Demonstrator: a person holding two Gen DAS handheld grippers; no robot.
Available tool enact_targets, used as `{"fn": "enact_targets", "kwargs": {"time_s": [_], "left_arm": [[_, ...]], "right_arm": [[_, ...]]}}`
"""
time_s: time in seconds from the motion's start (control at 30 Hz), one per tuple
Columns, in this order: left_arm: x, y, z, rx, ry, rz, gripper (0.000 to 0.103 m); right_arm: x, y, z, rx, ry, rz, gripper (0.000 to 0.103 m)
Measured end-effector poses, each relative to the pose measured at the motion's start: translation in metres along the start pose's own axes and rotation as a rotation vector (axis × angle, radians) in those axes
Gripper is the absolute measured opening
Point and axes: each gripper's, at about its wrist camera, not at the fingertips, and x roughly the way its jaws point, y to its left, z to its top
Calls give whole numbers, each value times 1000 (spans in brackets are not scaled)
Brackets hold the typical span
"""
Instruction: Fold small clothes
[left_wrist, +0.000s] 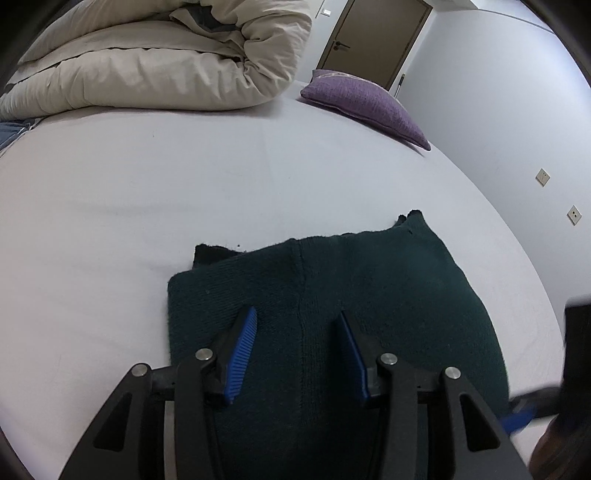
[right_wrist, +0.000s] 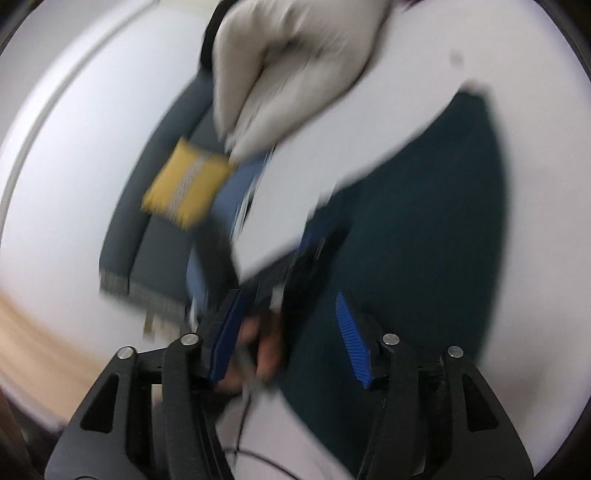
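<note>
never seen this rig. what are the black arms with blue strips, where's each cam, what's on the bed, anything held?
No robot here: a person holds one two-finger gripper per hand, each carrying a fisheye camera looking along its fingers.

The left wrist view shows the left gripper, blue-padded fingers open and holding nothing, over a dark green knitted garment lying folded on the white bed sheet. Behind it are a rolled beige duvet and a purple cushion.

The right wrist view is badly motion-blurred. The right gripper is open and seems empty, above the same garment, with a yellow cushion on a grey sofa beyond.
</note>
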Motion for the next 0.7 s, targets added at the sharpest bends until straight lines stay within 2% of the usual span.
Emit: {"fn": "enact_targets", "kwargs": {"time_s": [0.03,0.1,0.27,0.4,0.43,0.5,0.57,0.63,0.7], "left_arm": [[0,-1,0,4,0,2,48],[0,-2,0,10,-2,6,49],[0,-2,0,8,-4,3,48],[-2,-2,1,4,-2,-2,48],[-4,-1,2,-4,-2,-8,49],[-18,2,5,-37,2,-24,50],[-45,8,6,-77,-32,-37,57],[-73,21,4,-125,-88,-46,71],[-87,37,0,-174,-84,-51,74]], "right_arm": [[12,0,-13,-33,56,-32,54],[24,-6,-33,-73,105,-91,54],[5,-16,-47,-25,60,-57,54],[-30,-18,-61,-7,-16,-75,55],[-46,-17,-72,-5,-41,-84,58],[-64,-17,-70,18,-102,-106,64],[-83,-24,-67,64,-172,-126,77],[-97,-32,-62,99,-222,-150,78],[-103,-37,-55,109,-228,-150,78]]}}
